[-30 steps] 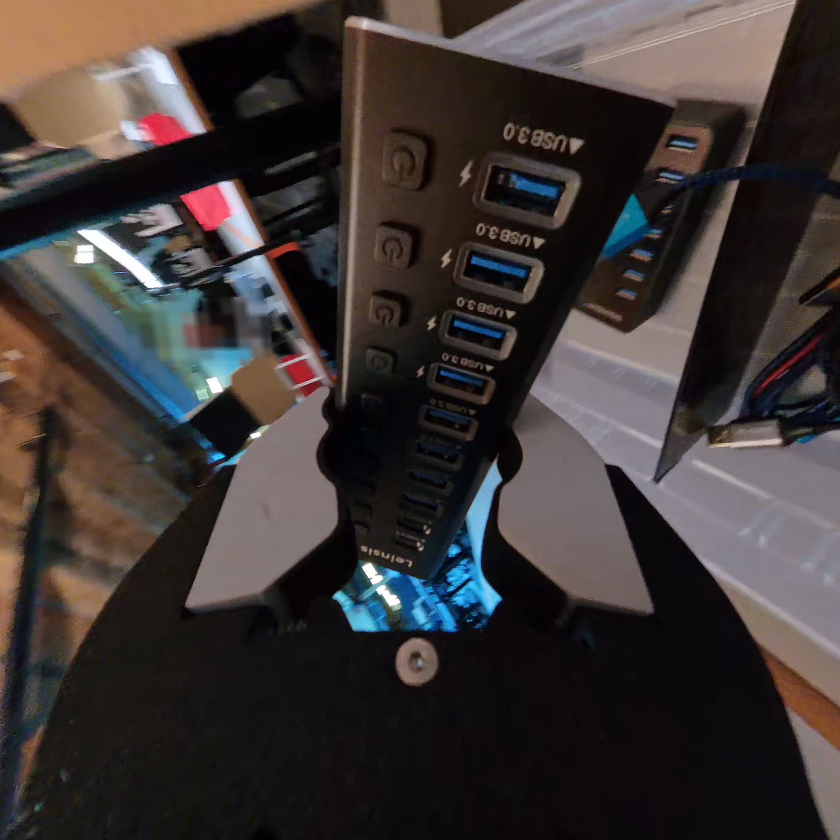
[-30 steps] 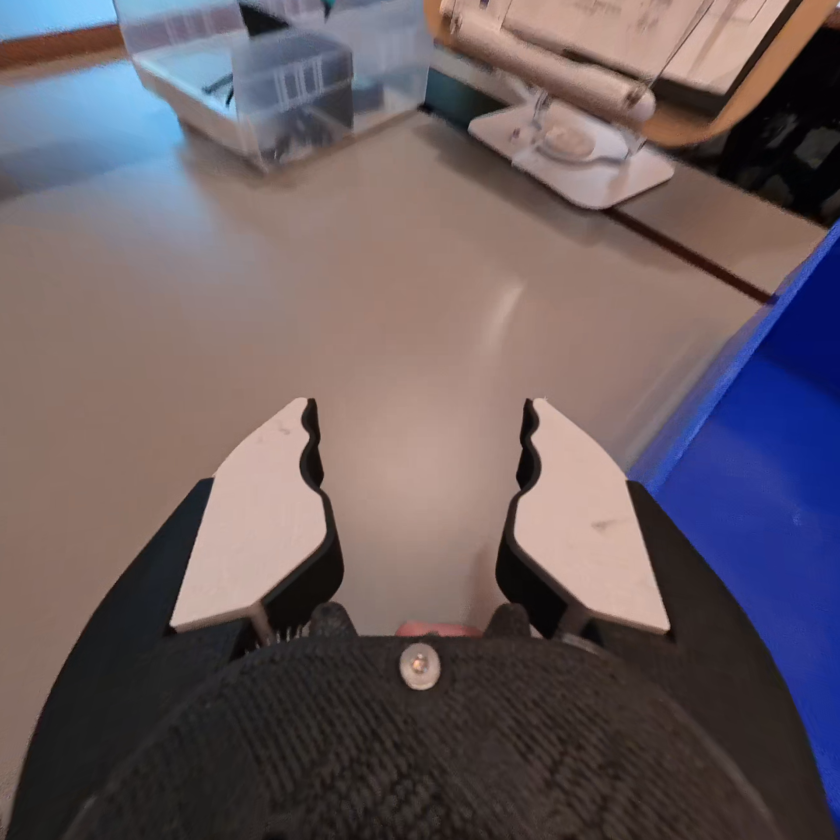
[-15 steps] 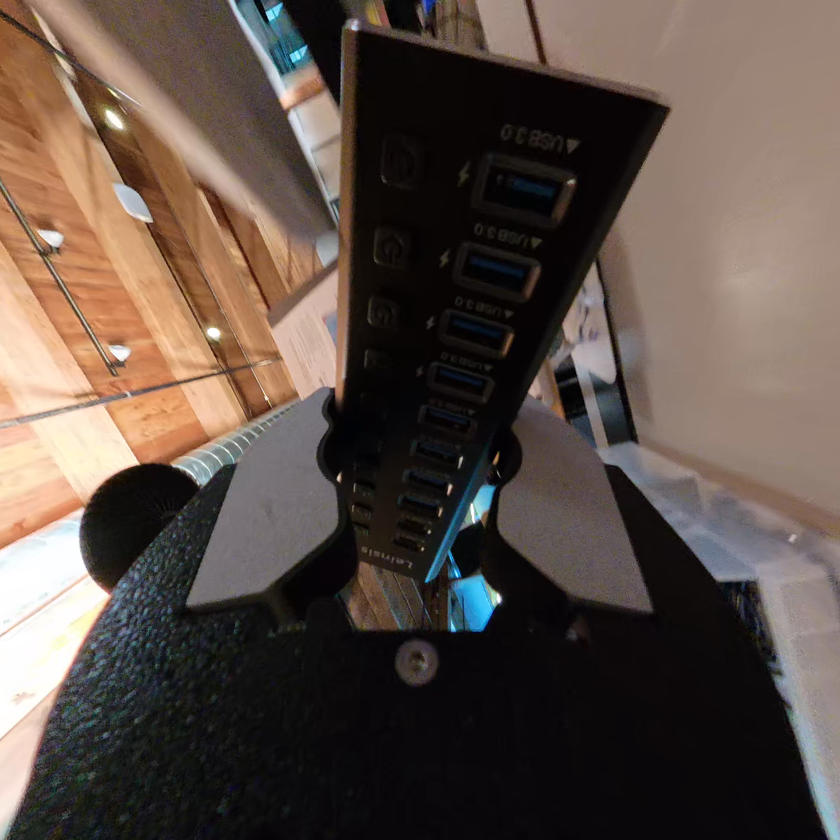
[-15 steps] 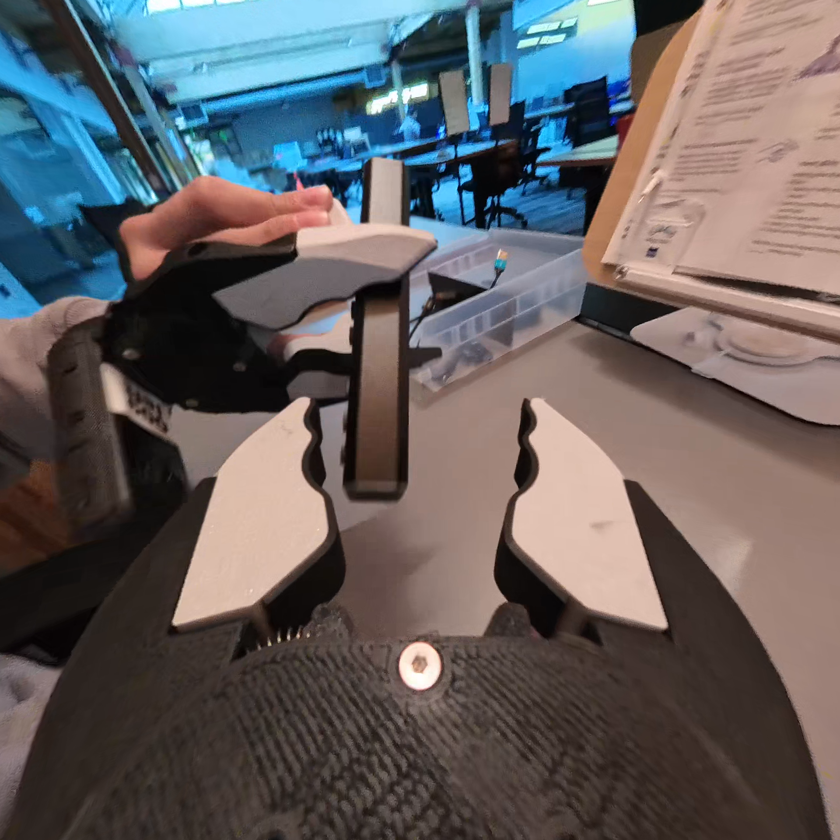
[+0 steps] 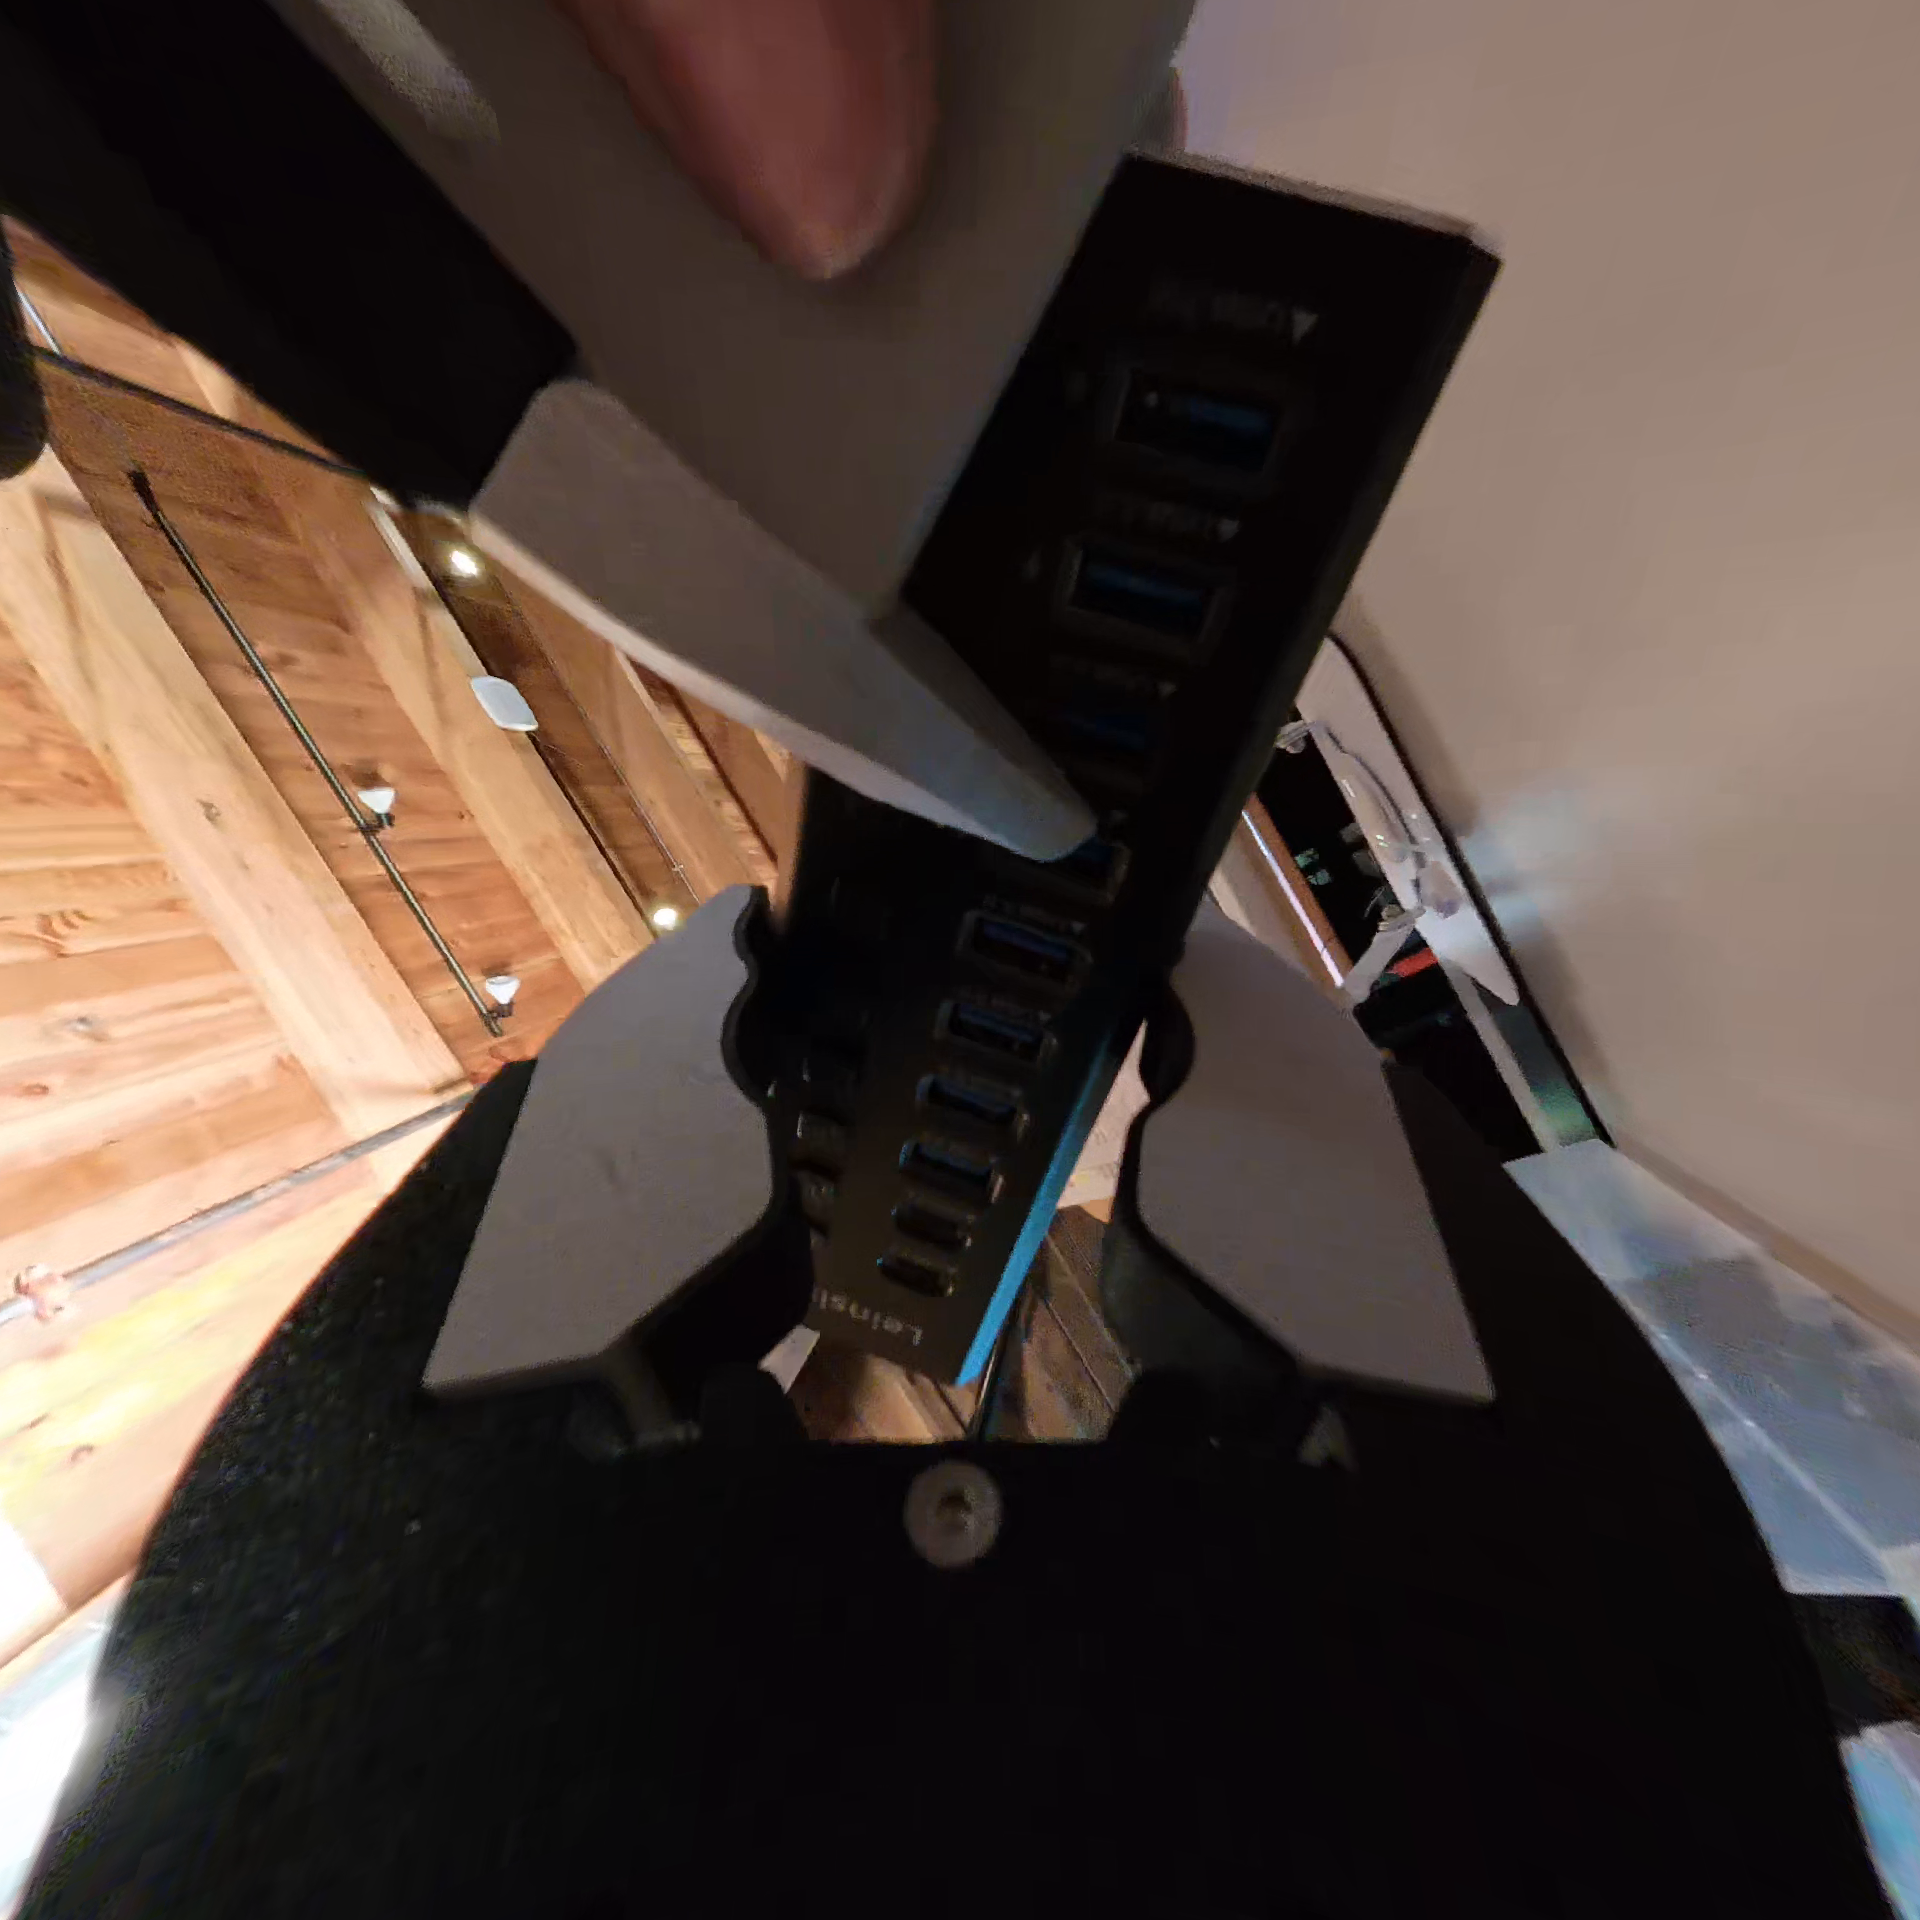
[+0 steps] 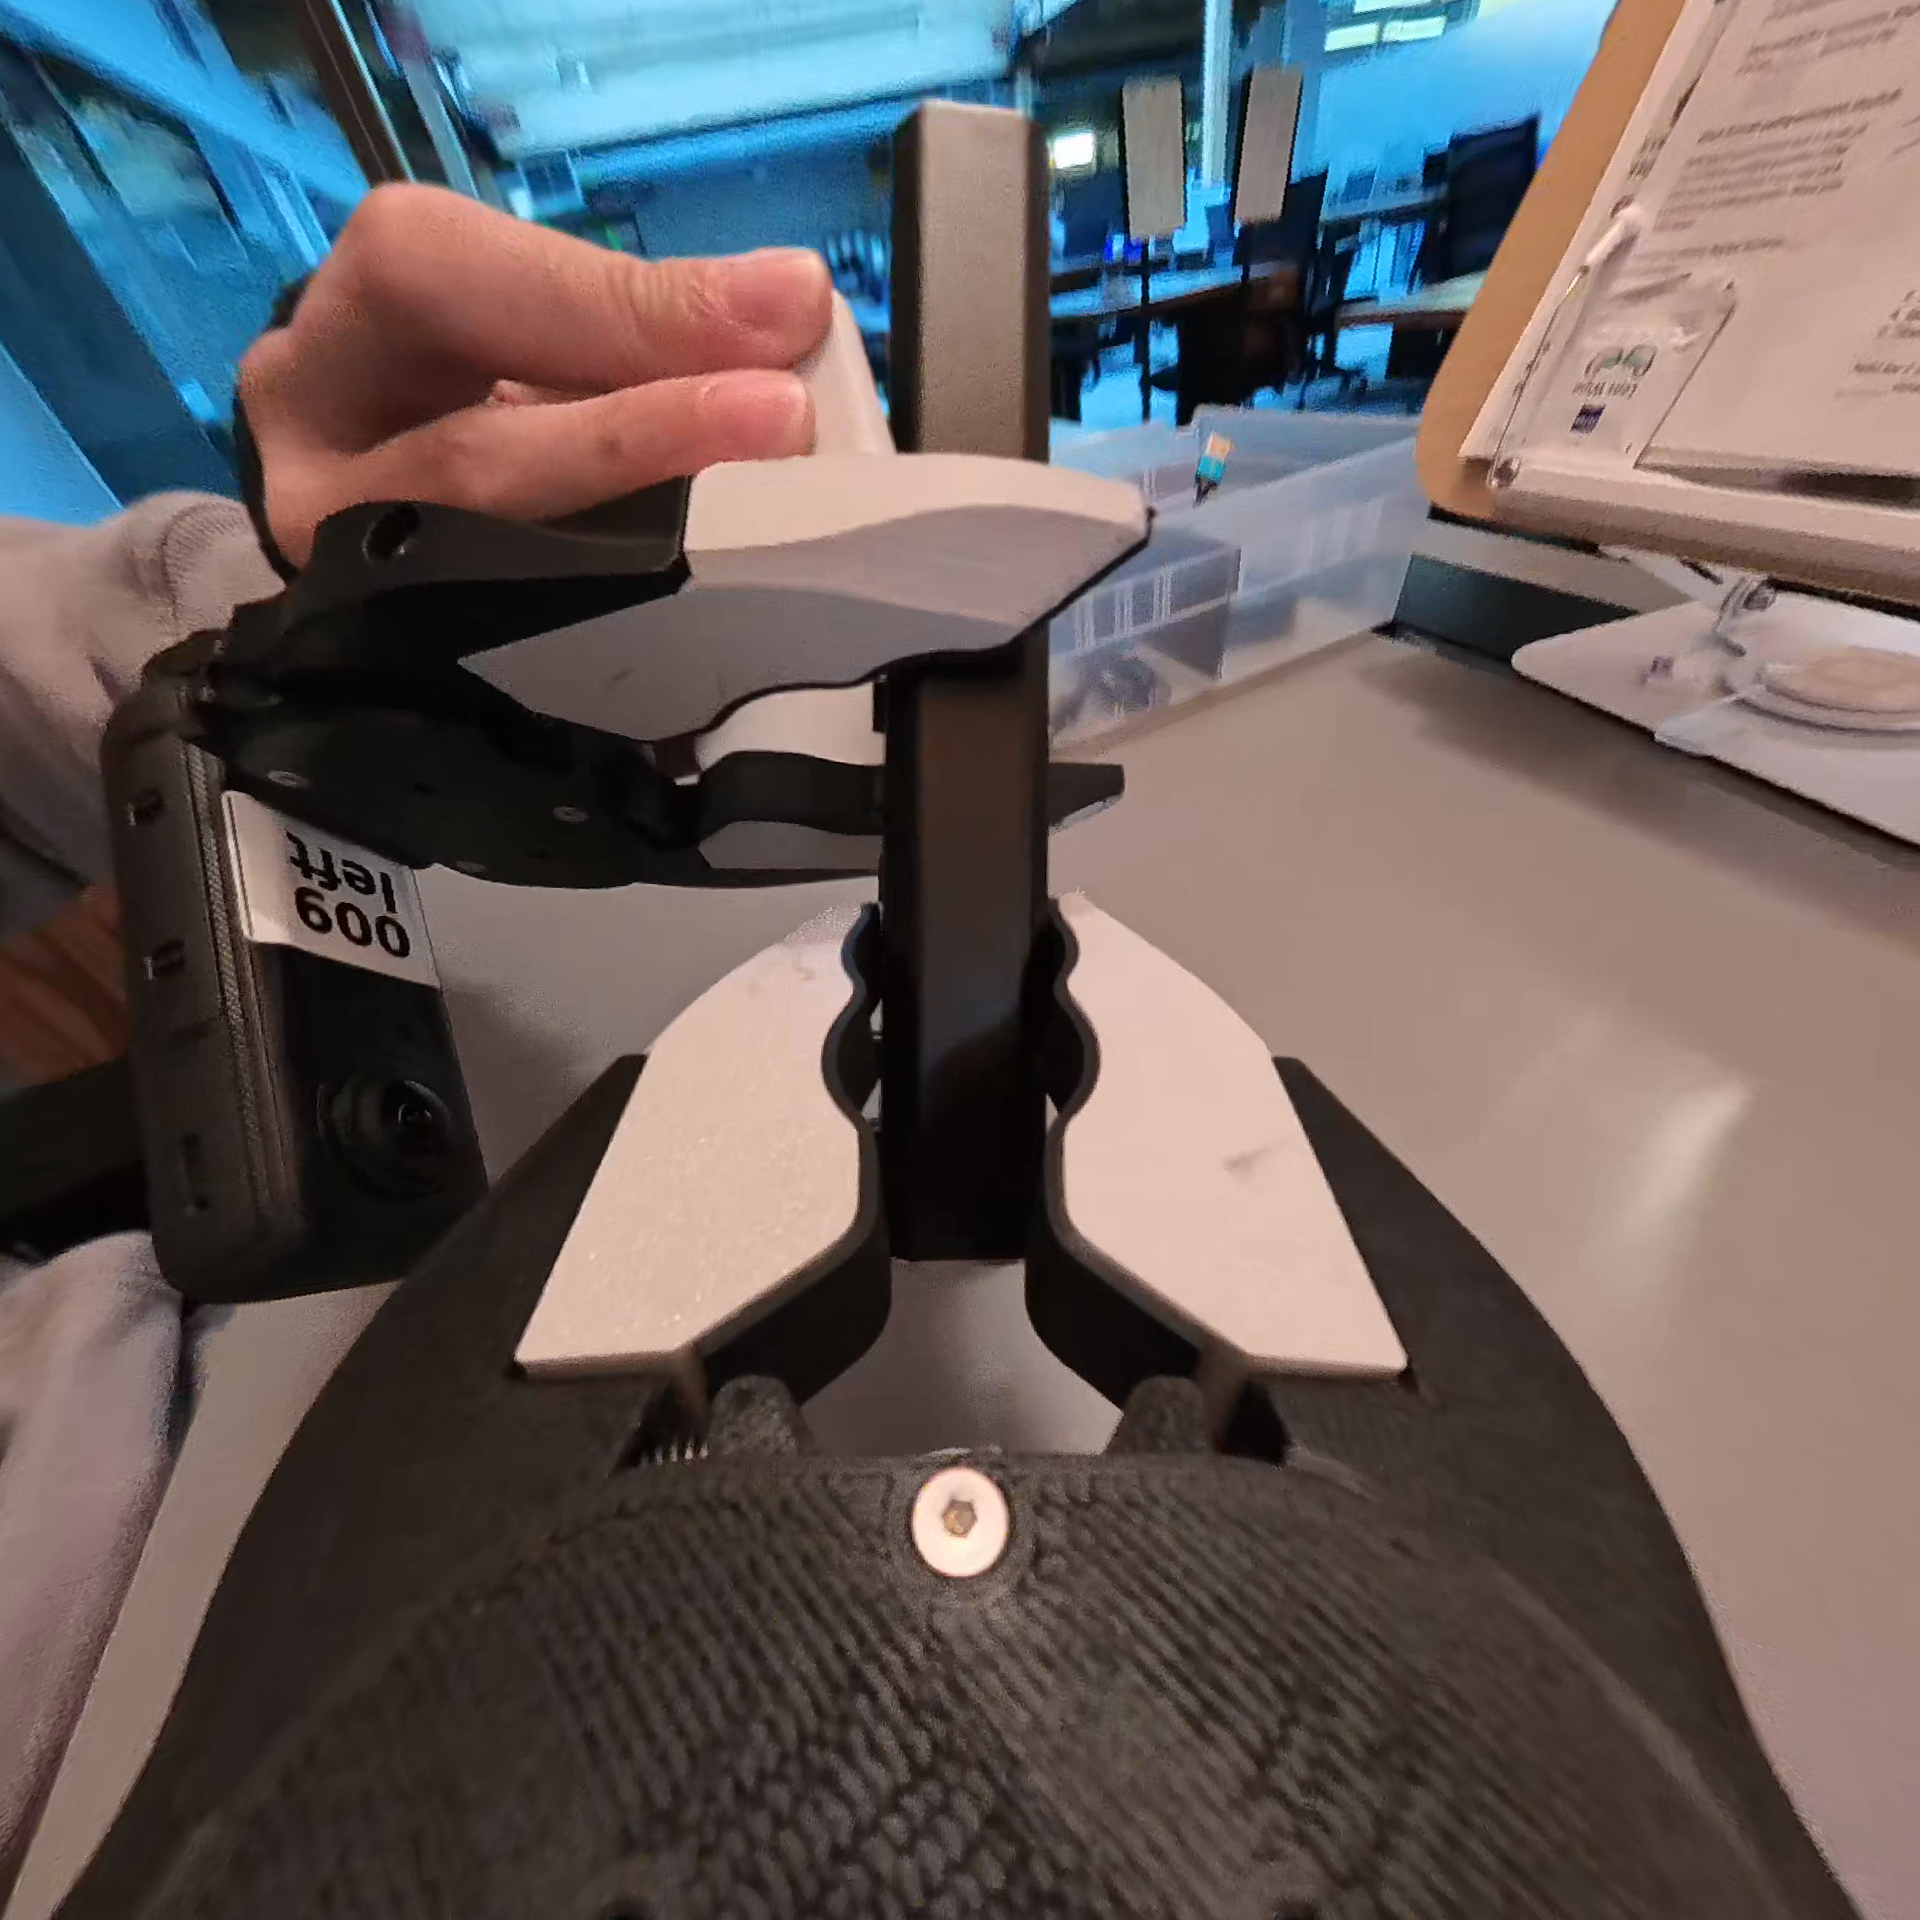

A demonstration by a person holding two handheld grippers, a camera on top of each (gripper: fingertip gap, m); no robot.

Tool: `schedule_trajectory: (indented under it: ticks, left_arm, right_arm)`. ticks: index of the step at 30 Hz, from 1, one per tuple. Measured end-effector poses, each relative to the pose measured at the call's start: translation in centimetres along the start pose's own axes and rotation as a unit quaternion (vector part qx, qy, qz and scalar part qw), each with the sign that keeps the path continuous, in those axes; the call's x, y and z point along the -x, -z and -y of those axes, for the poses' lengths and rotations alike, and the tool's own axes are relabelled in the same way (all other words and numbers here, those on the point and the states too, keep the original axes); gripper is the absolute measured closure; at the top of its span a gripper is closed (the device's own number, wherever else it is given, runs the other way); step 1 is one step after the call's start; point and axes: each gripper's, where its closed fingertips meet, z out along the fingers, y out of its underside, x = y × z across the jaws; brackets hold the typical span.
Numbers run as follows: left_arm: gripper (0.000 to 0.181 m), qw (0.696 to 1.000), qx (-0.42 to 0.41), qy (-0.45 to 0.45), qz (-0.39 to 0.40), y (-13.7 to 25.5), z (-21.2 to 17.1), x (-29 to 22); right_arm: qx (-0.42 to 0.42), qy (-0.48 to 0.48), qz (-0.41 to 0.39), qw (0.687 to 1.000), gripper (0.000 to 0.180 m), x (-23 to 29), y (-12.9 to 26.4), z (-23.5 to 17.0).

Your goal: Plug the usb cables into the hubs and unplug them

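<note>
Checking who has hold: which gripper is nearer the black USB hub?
Neither, both touch it. The right gripper is shut on the hub's lower end in its own view; the left gripper clamps it higher up, from the side.

Left tool (image 5: 956, 1049) and right tool (image 6: 961, 1081): pale grey fingers with wavy black inner edges on textured black bodies, each with a silver screw (image 6: 958, 1523) at centre. A grey sleeve (image 6: 94, 623) covers the wrist; a white sticker (image 6: 332, 894) marks the camera housing.

Grey table (image 6: 1507, 1039), clear plastic bin (image 6: 1247, 561) at back, paper stand w/ sheets (image 6: 1714, 312) at right.
</note>
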Motion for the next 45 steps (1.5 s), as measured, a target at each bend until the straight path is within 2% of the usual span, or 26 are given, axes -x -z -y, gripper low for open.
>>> schedule_trajectory:
  ticks: [4, 6, 8, 10, 11, 12, 13, 14, 15, 16, 17, 18, 19, 20, 23, 24, 27, 28, 29, 31, 34, 36, 39, 40, 43, 45]
  left_arm:
    - [0.111, 0.998, -0.023, 0.048, -0.021, -0.2, -0.5, 1.6]
    - [0.102, 0.994, -0.016, 0.109, -0.022, -0.2, -1.4, 3.2]
    - [0.099, 0.982, 0.018, 0.187, 0.013, 0.1, -3.7, 5.4]
    - [0.097, 0.946, 0.055, 0.318, 0.036, 0.8, -6.5, 6.6]
    - [0.096, 0.911, 0.06, 0.406, 0.023, 1.1, -7.3, 6.1]
    - [0.093, 0.859, 0.046, 0.51, -0.007, 1.2, -7.2, 5.2]
    - [0.091, 0.78, 0.018, 0.625, -0.041, 1.3, -6.4, 4.3]
    - [0.089, 0.676, -0.032, 0.732, -0.078, 1.3, -4.7, 4.0]
    - [0.087, 0.557, -0.095, 0.817, -0.113, 1.4, -2.9, 4.4]
    - [0.085, 0.44, -0.136, 0.877, -0.134, 1.4, -1.8, 4.8]
    - [0.085, 0.346, -0.157, 0.913, -0.149, 1.2, -1.1, 5.0]
    - [0.084, 0.283, -0.172, 0.929, -0.162, 0.9, -0.5, 4.9]
    - [0.084, 0.247, -0.173, 0.937, -0.175, 0.5, 0.2, 4.7]
    - [0.084, 0.23, -0.167, 0.94, -0.187, 0.1, 0.9, 4.3]
    - [0.093, 0.206, -0.169, 0.947, -0.182, -0.5, 1.2, 4.7]
    - [0.104, 0.208, -0.165, 0.947, -0.179, -0.6, 1.1, 4.8]
    - [0.107, 0.218, -0.17, 0.943, -0.185, -0.4, 0.6, 4.8]
    - [0.107, 0.232, -0.173, 0.939, -0.188, -0.2, 0.6, 5.0]
    - [0.108, 0.256, -0.174, 0.931, -0.194, -0.1, 0.7, 5.0]
    - [0.108, 0.33, -0.182, 0.904, -0.203, 0.1, 0.9, 5.2]
    - [0.108, 0.449, -0.22, 0.836, -0.228, 0.7, 1.6, 5.9]
    - [0.108, 0.49, -0.276, 0.785, -0.259, 1.7, 2.7, 6.6]
    - [0.109, 0.478, -0.38, 0.73, -0.307, 3.9, 4.4, 7.9]
    - [0.109, 0.474, -0.406, 0.717, -0.311, 4.4, 4.8, 8.1]
    - [0.108, 0.485, -0.448, 0.676, -0.328, 5.5, 6.0, 7.9]
    - [0.109, 0.495, -0.443, 0.669, -0.333, 5.4, 6.6, 7.4]
  right_arm:
    - [-0.077, -0.056, 0.04, 0.995, 0.151, 0.4, 1.0, 2.2]
    - [-0.124, -0.097, 0.074, 0.985, 0.151, 0.5, 1.9, 3.3]
    - [-0.17, -0.138, 0.089, 0.972, 0.151, 0.0, 3.1, 4.4]
    - [-0.216, -0.161, 0.081, 0.959, 0.15, -1.0, 4.4, 5.4]
    - [-0.236, -0.164, 0.069, 0.955, 0.15, -1.6, 5.1, 5.8]
    - [-0.249, -0.156, 0.05, 0.955, 0.151, -2.1, 5.6, 6.0]
    - [-0.253, -0.136, 0.025, 0.957, 0.15, -2.6, 6.0, 6.0]
    - [-0.249, -0.106, -0.004, 0.963, 0.151, -3.0, 6.2, 6.0]
    - [-0.239, -0.067, -0.035, 0.968, 0.151, -3.1, 6.2, 5.9]
    - [-0.225, -0.023, -0.063, 0.972, 0.151, -3.1, 6.1, 5.7]
    - [-0.21, 0.02, -0.089, 0.973, 0.151, -2.9, 5.8, 5.5]
    - [-0.196, 0.059, -0.112, 0.972, 0.151, -2.6, 5.4, 5.3]
    - [-0.181, 0.096, -0.137, 0.969, 0.151, -2.4, 5.0, 5.2]
    - [-0.162, 0.133, -0.158, 0.965, 0.151, -2.2, 4.6, 4.9]
    - [-0.092, 0.247, -0.187, 0.946, 0.151, -1.4, 2.9, 3.4]
    - [-0.072, 0.274, -0.195, 0.939, 0.151, -1.2, 2.4, 2.9]
    - [-0.079, 0.301, -0.222, 0.924, 0.15, -0.9, 2.2, 3.3]
    - [-0.077, 0.309, -0.226, 0.921, 0.151, -0.9, 2.1, 3.2]
    - [-0.072, 0.313, -0.222, 0.92, 0.151, -0.9, 1.9, 3.0]
    - [-0.067, 0.287, -0.182, 0.938, 0.147, -0.2, 1.5, 2.4]
    - [-0.084, 0.213, -0.114, 0.967, 0.126, 0.7, 1.7, 2.7]
    - [-0.087, 0.153, -0.053, 0.983, 0.108, 1.5, 1.9, 2.8]
    - [-0.068, 0.093, 0.02, 0.993, 0.089, 2.3, 1.8, 2.1]
    - [-0.055, 0.09, 0.042, 0.994, 0.09, 2.7, 1.7, 1.5]
    - [-0.034, 0.134, 0.071, 0.988, 0.118, 3.8, 1.7, 0.4]
    - [0.002, 0.136, 0.055, 0.989, 0.119, 3.4, 1.2, -0.5]
